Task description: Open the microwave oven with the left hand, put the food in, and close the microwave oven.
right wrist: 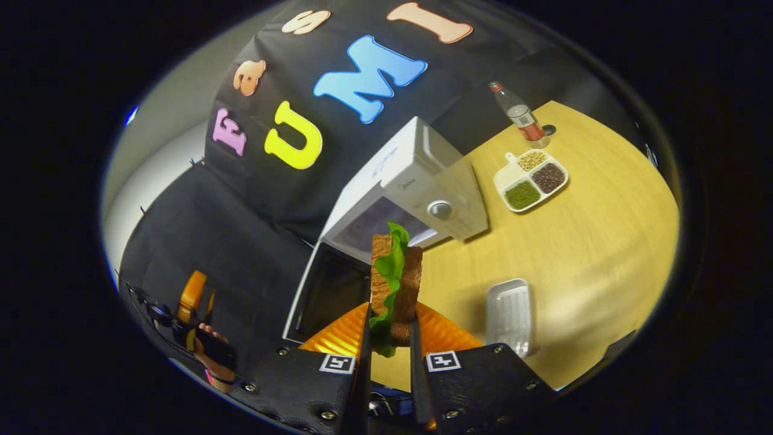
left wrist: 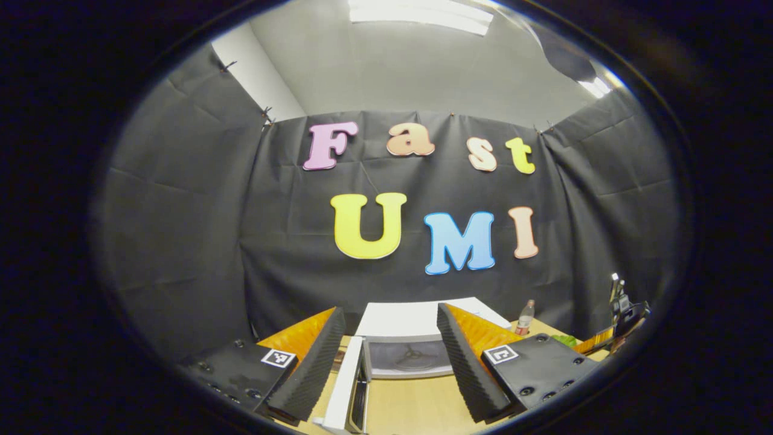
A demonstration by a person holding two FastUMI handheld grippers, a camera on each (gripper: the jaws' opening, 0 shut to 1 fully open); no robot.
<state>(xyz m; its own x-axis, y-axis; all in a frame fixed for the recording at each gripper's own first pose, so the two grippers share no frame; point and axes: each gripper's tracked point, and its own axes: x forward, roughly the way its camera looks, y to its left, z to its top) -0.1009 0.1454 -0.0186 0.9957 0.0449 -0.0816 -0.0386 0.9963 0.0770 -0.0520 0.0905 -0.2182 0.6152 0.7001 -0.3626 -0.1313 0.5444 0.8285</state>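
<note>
Behind the microwave [right wrist: 416, 181] hangs the black cloth wall, and the white oven itself stands on a wooden table [right wrist: 604, 241] with its door [right wrist: 326, 290] swung wide open to the side, baring the dark cavity. Just in front of that opening, the right gripper [right wrist: 391, 338] is clenched on the food, a sandwich [right wrist: 395, 284] of two brown bread slices with green lettuce between them; both fingers press on its lower part and it stands upright above them. Beside the microwave, on the table, lies a white divided dish [right wrist: 531, 179] with three kinds of grains or beans, and past the dish stands a small bottle [right wrist: 520, 116] with a red cap. Nearer than the microwave, an empty white tray [right wrist: 509, 314] rests on the wood. Off beyond the open door, a hand [right wrist: 211, 356] holds the other tool.

Facing the microwave [left wrist: 416, 338] from the front, the left gripper [left wrist: 392, 362] hangs released, its fingers spread well apart with nothing between them, the open door [left wrist: 347, 393] standing edge-on between them. To one side of the oven stands the bottle [left wrist: 525, 317].
</note>
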